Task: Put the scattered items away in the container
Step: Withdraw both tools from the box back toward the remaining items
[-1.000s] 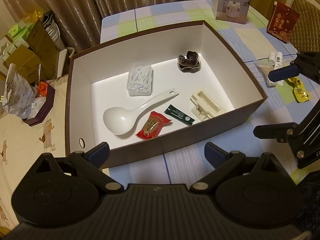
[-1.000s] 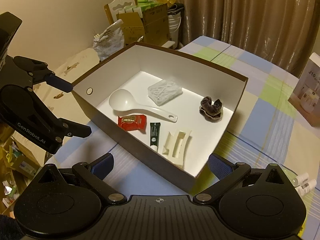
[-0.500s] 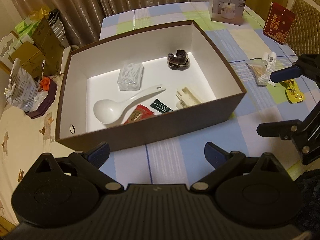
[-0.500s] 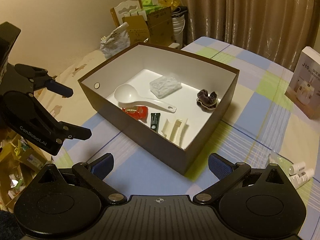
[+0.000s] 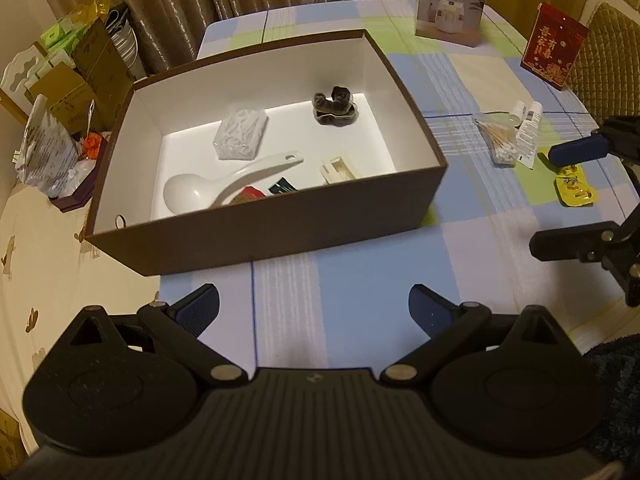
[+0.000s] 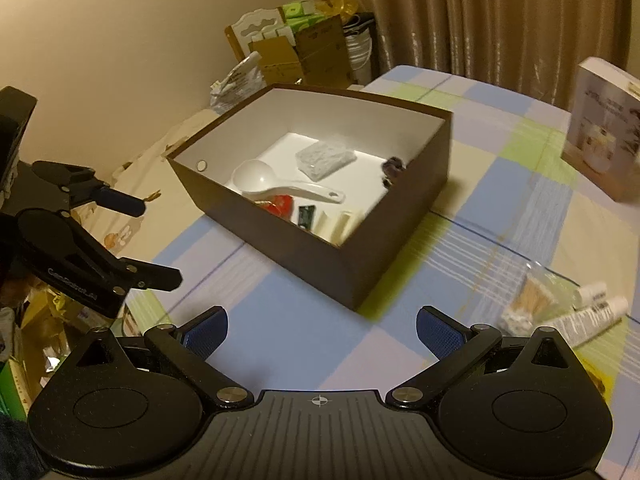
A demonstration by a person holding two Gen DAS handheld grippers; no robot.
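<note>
A brown box (image 5: 280, 224) (image 6: 384, 236) with a white inside stands on the checked tablecloth. In it lie a white ladle (image 5: 224, 188) (image 6: 280, 188), a clear packet (image 5: 240, 136), a dark scrunchie (image 5: 334, 106), a red sachet (image 6: 280, 204), a green sachet (image 6: 306, 214) and a cream clip (image 5: 338, 168). Right of the box on the cloth lie a bag of cotton swabs (image 5: 498, 140) (image 6: 528, 304), white tubes (image 5: 528, 128) (image 6: 588, 316) and a yellow sachet (image 5: 574, 190). My left gripper (image 5: 314, 310) (image 6: 140, 240) is open and empty in front of the box. My right gripper (image 6: 322, 334) (image 5: 560, 196) is open and empty too.
A white product box (image 5: 450, 4) (image 6: 600, 132) and a red packet (image 5: 554, 46) stand at the table's far side. Cardboard boxes and bags (image 5: 68, 92) are piled left of the table, before a curtain. A cushioned chair back (image 5: 604, 52) is at the far right.
Both grippers have drawn back and away from the box, so it looks smaller and farther. More tablecloth and the loose items on the right have come into view. Both stay open.
</note>
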